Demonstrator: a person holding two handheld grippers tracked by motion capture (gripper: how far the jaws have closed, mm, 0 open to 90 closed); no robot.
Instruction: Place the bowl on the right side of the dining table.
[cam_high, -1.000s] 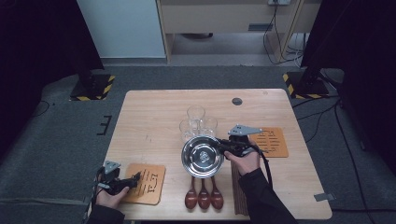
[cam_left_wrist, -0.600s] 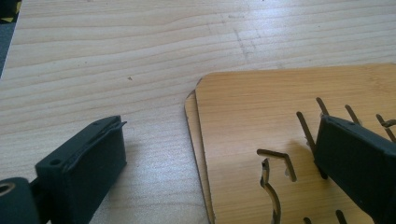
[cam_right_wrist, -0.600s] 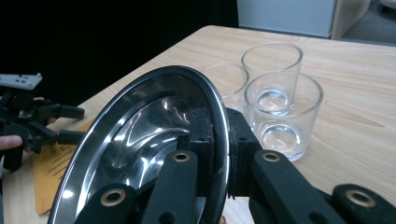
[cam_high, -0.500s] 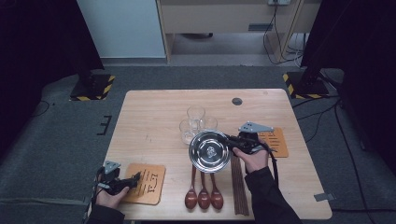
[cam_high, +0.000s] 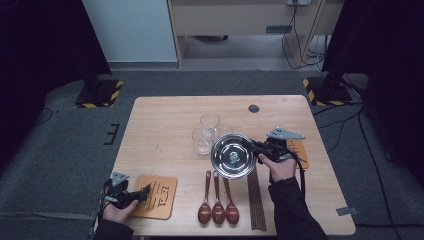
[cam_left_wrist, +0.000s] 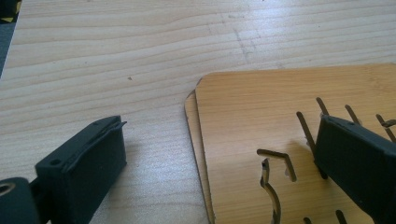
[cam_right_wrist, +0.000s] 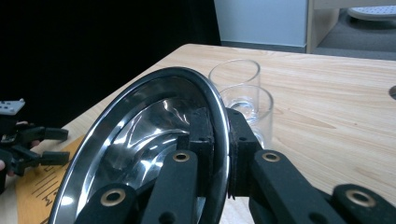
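The right gripper had its fingers clenched on the rim of a steel bowl, held tilted above the worktop beside three glasses; clearing them would take care. The left gripper waited released over a wooden coaster.

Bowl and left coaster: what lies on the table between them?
High view: three wooden spoons lie between the bowl, clamped in the right gripper, and the left coaster; otherwise bare table.
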